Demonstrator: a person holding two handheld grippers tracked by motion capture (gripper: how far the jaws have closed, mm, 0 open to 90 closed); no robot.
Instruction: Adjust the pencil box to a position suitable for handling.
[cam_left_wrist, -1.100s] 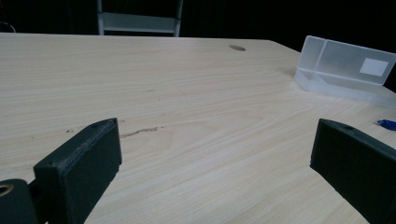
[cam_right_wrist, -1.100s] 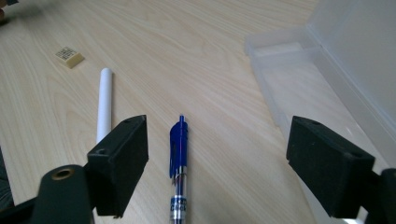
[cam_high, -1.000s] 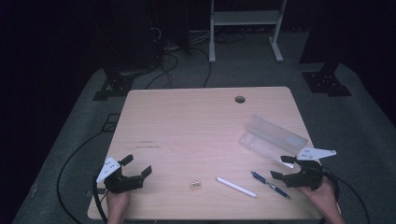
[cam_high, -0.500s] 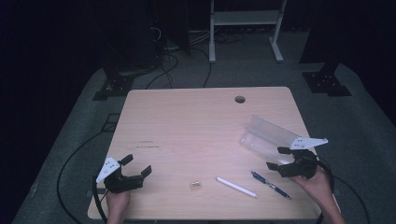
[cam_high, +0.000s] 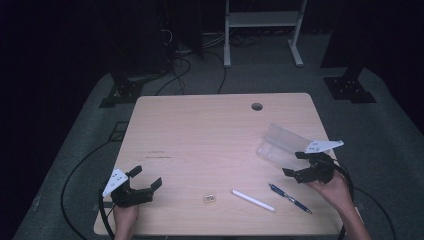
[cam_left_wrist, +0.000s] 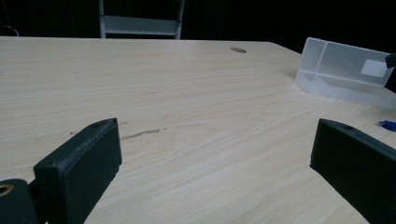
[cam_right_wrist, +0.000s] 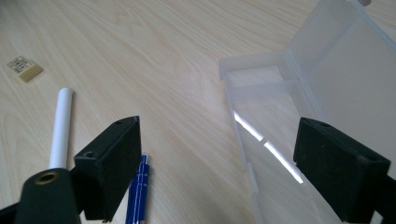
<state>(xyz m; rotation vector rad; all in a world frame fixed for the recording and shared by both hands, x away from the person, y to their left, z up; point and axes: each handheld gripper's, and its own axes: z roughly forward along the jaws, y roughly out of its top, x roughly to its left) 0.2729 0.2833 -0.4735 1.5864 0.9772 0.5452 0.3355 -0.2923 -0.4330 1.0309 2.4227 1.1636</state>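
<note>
Dark floor and cables surrounded a pale wooden table, bare over most of its top. Nearest the person, the left gripper rested at the front left corner with its jaws spread wide and nothing between them. Along the front edge lay a small eraser, then a white pen, then a blue pen just left of the right hand.

The right gripper hovered with its jaws also spread and empty, set between the blue pen below it and the clear plastic box just beyond. In the right gripper view the box lay open, lid tilted back on its hinge, the blue pen close under the left jaw.

Both pens looked light, stiff and smooth, so likely to roll or slip; a grip across the middle of the barrel seemed safest. The box looked thin-walled and light, likely to slide if nudged, and its lid would flex; it was best steadied by a side wall. Farther back sat a round cable hole.
</note>
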